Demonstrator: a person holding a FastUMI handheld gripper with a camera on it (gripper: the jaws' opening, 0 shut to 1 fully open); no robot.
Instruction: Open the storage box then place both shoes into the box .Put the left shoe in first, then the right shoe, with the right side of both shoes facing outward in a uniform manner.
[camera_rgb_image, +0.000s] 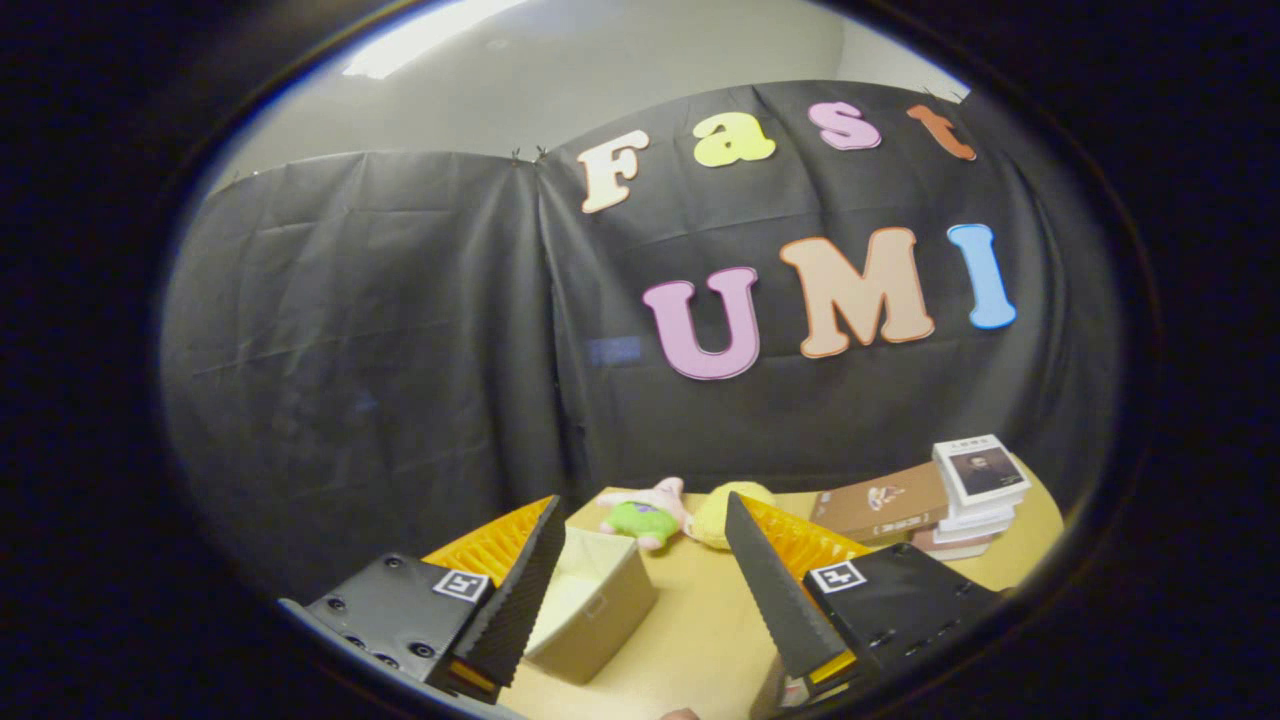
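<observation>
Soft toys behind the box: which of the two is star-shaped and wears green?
The pink soft toy, beyond the open claw; its neighbour is the plain yellow, rounded toy.

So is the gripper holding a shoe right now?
No: the gripper is open with nothing between its fingers, above the tan box on the table.

Along the far edge of the tan worktop (700, 630) lies a pink and green plush toy (645, 515), touching a yellow plush (718, 512) beside it. Toward the far right corner sits a stack of books (975, 495), a brown book (880, 510) leaning against it.
</observation>
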